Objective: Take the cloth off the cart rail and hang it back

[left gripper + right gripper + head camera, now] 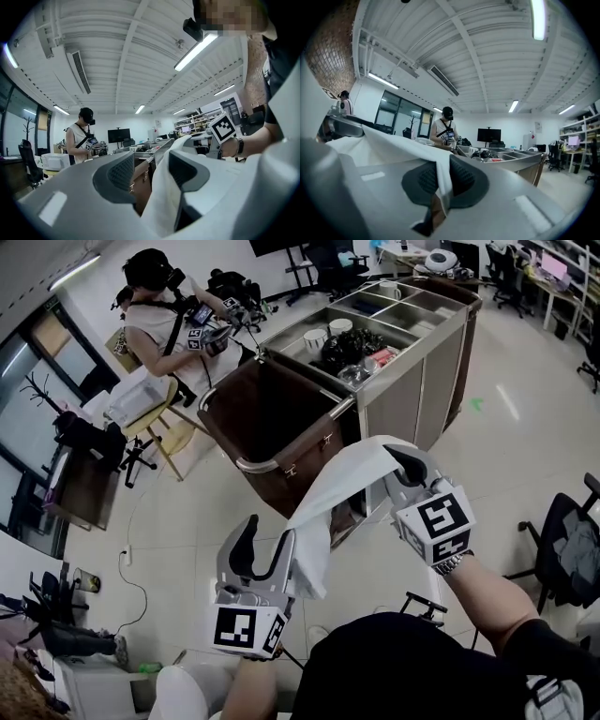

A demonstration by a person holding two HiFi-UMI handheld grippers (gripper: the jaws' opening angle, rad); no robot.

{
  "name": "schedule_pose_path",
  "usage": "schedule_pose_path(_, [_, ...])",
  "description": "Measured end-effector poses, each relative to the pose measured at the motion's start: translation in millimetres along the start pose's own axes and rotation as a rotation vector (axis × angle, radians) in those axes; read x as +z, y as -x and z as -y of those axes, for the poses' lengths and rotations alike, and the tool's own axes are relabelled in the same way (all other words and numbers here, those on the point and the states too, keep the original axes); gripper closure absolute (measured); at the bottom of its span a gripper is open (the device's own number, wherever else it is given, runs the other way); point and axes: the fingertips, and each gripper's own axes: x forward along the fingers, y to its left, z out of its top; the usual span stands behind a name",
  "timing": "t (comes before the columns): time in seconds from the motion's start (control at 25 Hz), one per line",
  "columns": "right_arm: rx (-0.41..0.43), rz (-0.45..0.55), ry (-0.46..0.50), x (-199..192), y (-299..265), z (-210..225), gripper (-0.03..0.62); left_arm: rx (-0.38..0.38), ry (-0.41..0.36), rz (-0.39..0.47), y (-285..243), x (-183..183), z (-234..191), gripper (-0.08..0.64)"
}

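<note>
The white cloth (342, 488) is off the cart rail (251, 465), a curved silver bar edging the brown bag at the cart's end. It hangs in the air on the near side of that rail. Its upper edge is pinched in the closed right tongs (398, 465). From there it drapes down in soft folds, and its lower part hangs loose between the parted jaws of the left tongs (265, 545).

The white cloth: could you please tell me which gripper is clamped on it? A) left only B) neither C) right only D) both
C: the right gripper has its fingers pinched on the white cloth, while the left gripper stands open, the cloth only draped against one finger.
</note>
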Motion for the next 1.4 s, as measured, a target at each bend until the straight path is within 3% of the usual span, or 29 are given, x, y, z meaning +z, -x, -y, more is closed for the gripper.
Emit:
schedule_pose_path(0.16, [-0.025,0.033,0.005,19,11,16,0.583,0.009,0.020,0.005,-7,-4,0,0.317])
schedule_pose_path(0.6, [-0.011,0.104,0.111,62,24,1,0.583,0.036,0.042,-0.001,-12,-7,-2,0.395])
schedule_pose_path(0.84, [-0.018,0.133,0.102,76,20,-8,0.583,0.036,0.049,0.014,-9,-7,-15,0.423])
schedule_pose_path(0.96, [-0.026,0.052,0.030,77,20,-25,0.583,0.037,0.054,0.026,-4,-9,-26,0.430])
schedule_pose_path(1.04, [-0.019,0.062,0.028,87,16,-35,0.583,0.036,0.056,0.034,-1,-8,-35,0.430])
schedule_pose_path(1.16, [0.003,0.133,0.067,107,5,-54,0.583,0.035,0.057,0.054,6,-7,-54,0.431])
schedule_pose_path(1.28, [0.041,0.334,0.141,147,-7,-78,0.583,0.043,0.058,0.069,17,-8,-75,0.433])
schedule_pose_path(1.4, [0.074,0.385,0.148,175,-15,-97,0.583,0.057,0.061,0.081,22,-2,-93,0.433])
